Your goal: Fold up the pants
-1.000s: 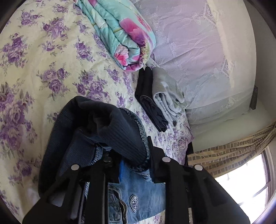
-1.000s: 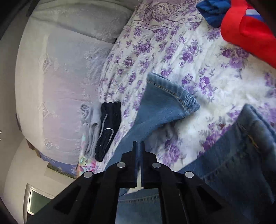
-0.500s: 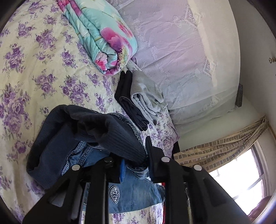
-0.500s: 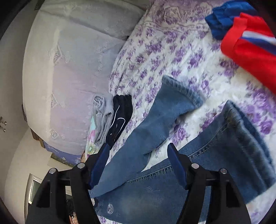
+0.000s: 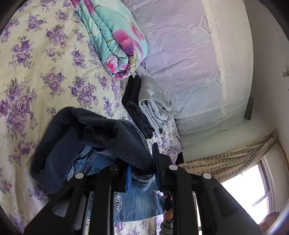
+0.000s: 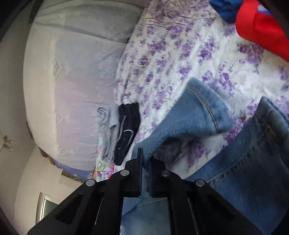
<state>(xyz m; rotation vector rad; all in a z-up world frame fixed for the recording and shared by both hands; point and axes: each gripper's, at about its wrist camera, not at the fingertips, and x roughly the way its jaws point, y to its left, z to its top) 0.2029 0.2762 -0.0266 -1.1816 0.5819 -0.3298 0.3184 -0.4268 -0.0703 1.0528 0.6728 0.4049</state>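
Blue jeans [image 5: 137, 202] lie spread on a bed with a purple-flowered sheet [image 5: 45, 72]. My left gripper [image 5: 142, 168] is shut on the waistband, whose dark ribbed lining [image 5: 117, 137] bulges up between and over the fingers. In the right wrist view one leg [image 6: 198, 115] runs from its hem toward me and rises off the sheet. My right gripper [image 6: 146, 162] has its jaws pressed together on that leg's edge, with denim showing between them. The other leg [image 6: 252, 153] lies flat at the right.
A rolled turquoise-and-pink quilt [image 5: 115, 39] lies at the bed's head. Folded black [image 5: 133, 101] and grey [image 5: 153, 101] garments sit beside a lace-covered headboard [image 5: 189, 63]. A red garment [image 6: 261, 27] and a blue one [image 6: 225, 9] lie far right. A curtained window [image 5: 243, 189] is beyond the bed's edge.
My right gripper was shut, opened wide above the leg, and is shut again on the leg's edge. My left gripper kept its hold on the waistband and lifted it slightly.
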